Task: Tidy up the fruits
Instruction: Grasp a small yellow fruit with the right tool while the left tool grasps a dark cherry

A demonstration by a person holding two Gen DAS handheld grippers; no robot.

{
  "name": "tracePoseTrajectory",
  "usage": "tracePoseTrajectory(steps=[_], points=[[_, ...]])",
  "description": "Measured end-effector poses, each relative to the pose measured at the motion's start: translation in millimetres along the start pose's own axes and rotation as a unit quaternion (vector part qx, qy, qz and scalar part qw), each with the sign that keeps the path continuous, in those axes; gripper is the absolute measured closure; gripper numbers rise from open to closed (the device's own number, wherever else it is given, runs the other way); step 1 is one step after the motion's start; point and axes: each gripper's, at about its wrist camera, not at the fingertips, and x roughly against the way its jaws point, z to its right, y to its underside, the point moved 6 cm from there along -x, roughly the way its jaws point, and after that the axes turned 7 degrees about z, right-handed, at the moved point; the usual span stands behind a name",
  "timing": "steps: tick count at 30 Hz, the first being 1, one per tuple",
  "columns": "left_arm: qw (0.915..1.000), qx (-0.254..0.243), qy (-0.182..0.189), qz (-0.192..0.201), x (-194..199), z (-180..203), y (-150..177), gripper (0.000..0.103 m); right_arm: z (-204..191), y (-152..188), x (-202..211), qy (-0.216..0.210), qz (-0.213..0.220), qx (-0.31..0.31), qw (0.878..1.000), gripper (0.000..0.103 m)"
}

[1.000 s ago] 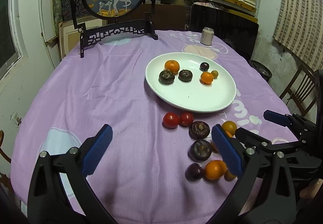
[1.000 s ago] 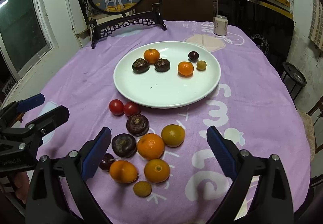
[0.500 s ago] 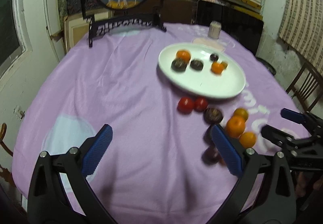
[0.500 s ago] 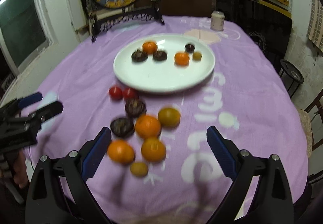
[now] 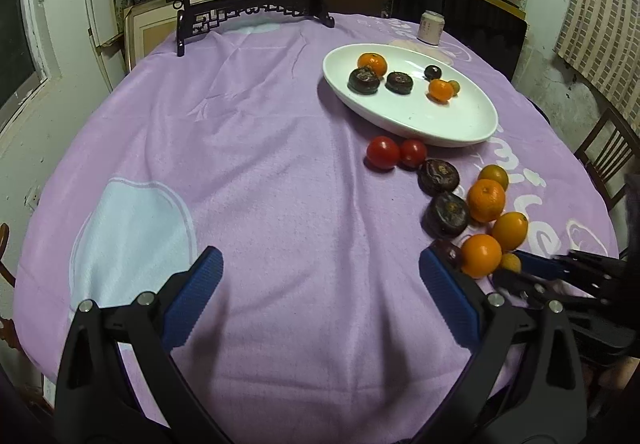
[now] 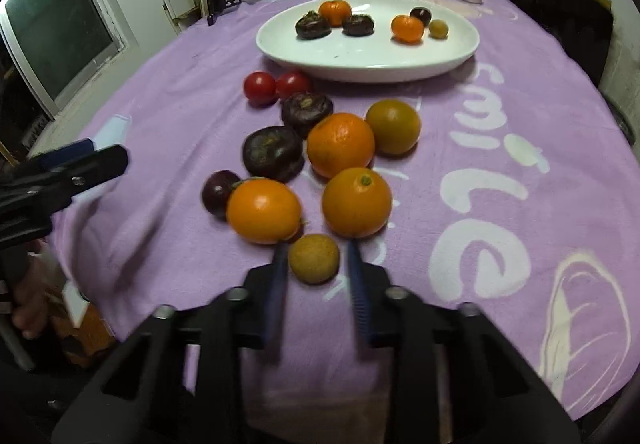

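Note:
A white plate (image 6: 360, 62) (image 5: 472, 124) holds several fruits. In front of it on the purple cloth lie two red tomatoes (image 6: 260, 87), dark mangosteens (image 6: 272, 153), oranges (image 6: 264, 211) and a small yellow-brown fruit (image 6: 314, 258). My right gripper (image 6: 316, 256) has its blue fingers closed in on both sides of the small yellow-brown fruit, which rests on the cloth; it also shows in the left wrist view (image 5: 511, 263). My left gripper (image 5: 320, 284) is open and empty above bare cloth, left of the fruit cluster.
A framed round deer picture on a black stand (image 5: 252, 8) is at the table's far edge. A small can (image 5: 431, 28) stands behind the plate. A wooden chair (image 5: 604, 152) is at the right. Shelves and a window lie beyond.
My right gripper has moved down and forward to the fruit cluster and its fingers have closed in around the small yellow-brown fruit. My left gripper has drawn back and left, still open.

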Motion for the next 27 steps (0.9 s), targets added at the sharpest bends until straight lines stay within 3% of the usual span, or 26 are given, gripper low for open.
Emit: tracePoseTrajectory(steps=[3, 7, 11, 18, 21, 23, 25, 27], points=[[0.9998, -0.013, 0.009, -0.009, -1.5, 9.7, 4.8, 0.003, 1.9, 0.1, 6.8, -0.007, 0.006, -0.006, 1.0, 0.077], [0.9984, -0.05, 0.018, -0.018, -7.4, 34.9, 11.9, 0.003, 15.9, 2.3, 20.5, 0.014, 0.024, -0.011, 1.0, 0.077], [0.9955, -0.092, -0.008, -0.023, -17.5, 52.1, 15.8, 0.011, 31.1, 7.0, 28.4, 0.008, 0.028, -0.033, 0.999, 0.077], [0.9928, -0.115, 0.005, -0.033, -19.5, 72.0, 20.8, 0.014, 49.7, 10.4, 37.2, 0.001, 0.037, -0.059, 0.998, 0.077], [0.9916, -0.122, 0.015, -0.041, -23.8, 80.0, 22.4, 0.03, 51.4, 11.8, 37.9, -0.005, 0.037, -0.061, 0.997, 0.077], [0.9916, -0.118, 0.023, -0.048, -29.8, 83.6, 23.0, 0.052, 51.8, 12.3, 39.3, -0.01, 0.039, -0.064, 0.997, 0.077], [0.9914, -0.114, 0.026, -0.058, -38.4, 85.1, 23.8, 0.063, 52.2, 12.3, 41.2, -0.013, 0.04, -0.066, 0.997, 0.077], [0.9918, -0.097, 0.046, -0.069, -50.4, 86.9, 24.8, 0.066, 52.9, 12.0, 42.5, -0.013, 0.042, -0.067, 0.997, 0.077]])
